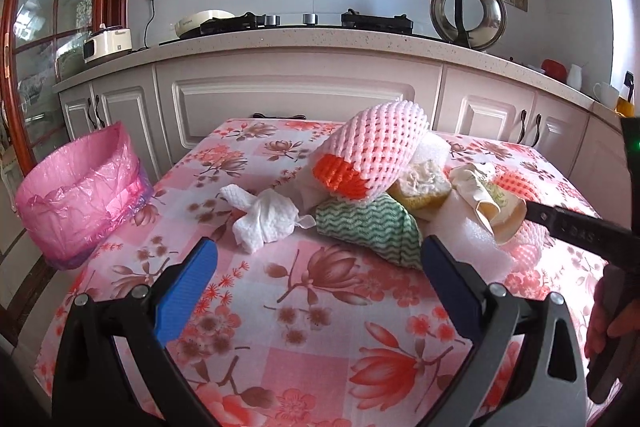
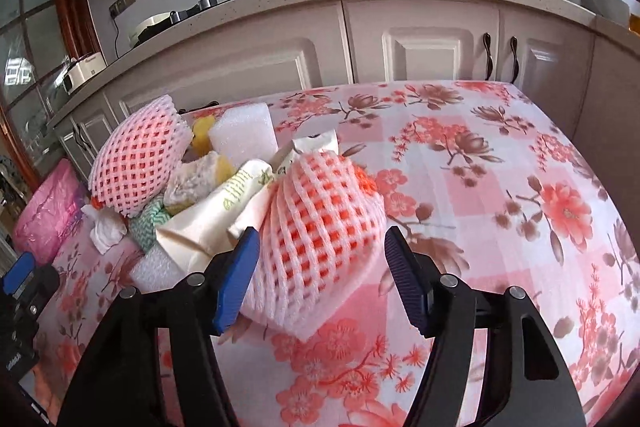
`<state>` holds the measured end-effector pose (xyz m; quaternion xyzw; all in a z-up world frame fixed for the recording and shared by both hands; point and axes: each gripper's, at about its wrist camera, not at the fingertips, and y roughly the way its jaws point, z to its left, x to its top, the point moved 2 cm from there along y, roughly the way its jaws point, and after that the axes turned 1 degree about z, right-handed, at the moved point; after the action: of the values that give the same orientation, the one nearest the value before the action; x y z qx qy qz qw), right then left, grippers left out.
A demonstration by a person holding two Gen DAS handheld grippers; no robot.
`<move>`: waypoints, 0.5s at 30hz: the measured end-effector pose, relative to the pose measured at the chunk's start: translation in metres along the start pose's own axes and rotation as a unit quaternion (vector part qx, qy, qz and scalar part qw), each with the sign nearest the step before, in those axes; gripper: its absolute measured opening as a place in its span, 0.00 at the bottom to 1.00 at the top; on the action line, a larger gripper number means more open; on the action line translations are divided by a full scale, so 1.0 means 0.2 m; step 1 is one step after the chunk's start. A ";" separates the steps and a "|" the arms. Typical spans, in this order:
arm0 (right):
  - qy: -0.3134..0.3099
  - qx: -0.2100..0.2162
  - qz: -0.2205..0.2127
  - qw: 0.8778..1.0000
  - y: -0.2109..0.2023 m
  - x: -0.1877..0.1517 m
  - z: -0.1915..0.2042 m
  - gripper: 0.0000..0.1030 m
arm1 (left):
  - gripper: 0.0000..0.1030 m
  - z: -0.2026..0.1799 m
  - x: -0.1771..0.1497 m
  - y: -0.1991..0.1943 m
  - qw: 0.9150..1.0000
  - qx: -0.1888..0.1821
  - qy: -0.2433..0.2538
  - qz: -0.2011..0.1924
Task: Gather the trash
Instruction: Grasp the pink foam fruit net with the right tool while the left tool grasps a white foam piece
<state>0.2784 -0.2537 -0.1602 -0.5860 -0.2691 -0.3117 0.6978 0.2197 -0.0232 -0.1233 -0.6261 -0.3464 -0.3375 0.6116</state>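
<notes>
Table under a floral pink cloth (image 1: 320,307), kitchen counter behind. The trash sits in one heap at centre and centre-right of the left wrist view: a crumpled white tissue (image 1: 266,221), a green-and-white wavy cloth (image 1: 368,229), a big pink foam fruit net (image 1: 380,151) propped on top of them, a yellow sponge (image 1: 420,187), a crushed paper cup (image 1: 492,203), white foam pieces.

The bin with its pink liner (image 1: 80,191) stands at the left edge of that view, off the table's left side, well apart from the heap.

My left gripper (image 1: 318,259) has its jaws spread wide with nothing between them, low in frame, just short of the tissue and the wavy cloth.

My right gripper (image 2: 320,267) also has its jaws spread. A second, smaller foam net (image 2: 320,227) lies between them at lower centre of the right wrist view. The left pad looks to be against its side; the right pad stands clear. Not pinched yet.

Risks, as I judge them:
- The net is soft and hollow. A shallow close could fold it and let it spring out.
- The paper cup leans against the net's left flank; my left pad could catch the cup and drag it along.
- Disturbing the heap could roll the big propped net off the table.
- The carry to the bin crosses my left gripper's space; the two could collide.
</notes>
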 end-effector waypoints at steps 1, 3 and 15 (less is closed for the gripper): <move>-0.001 -0.004 0.005 1.000 0.03 0.01 0.01 0.60 | 0.95 0.00 0.00 0.00 1.000 0.000 0.000 0.000; 0.002 -0.008 0.017 1.000 0.07 0.01 0.01 0.56 | 0.95 0.00 0.00 0.00 1.000 -0.001 0.000 0.001; 0.013 0.010 -0.010 1.000 -0.09 -0.03 -0.07 0.21 | 0.95 -0.22 0.03 0.05 0.998 -0.045 0.043 0.016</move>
<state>0.2615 -0.2686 -0.1546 -0.5718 -0.2691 -0.3241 0.7040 0.2319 -0.0677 -0.1233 -0.6431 -0.2945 -0.3694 0.6027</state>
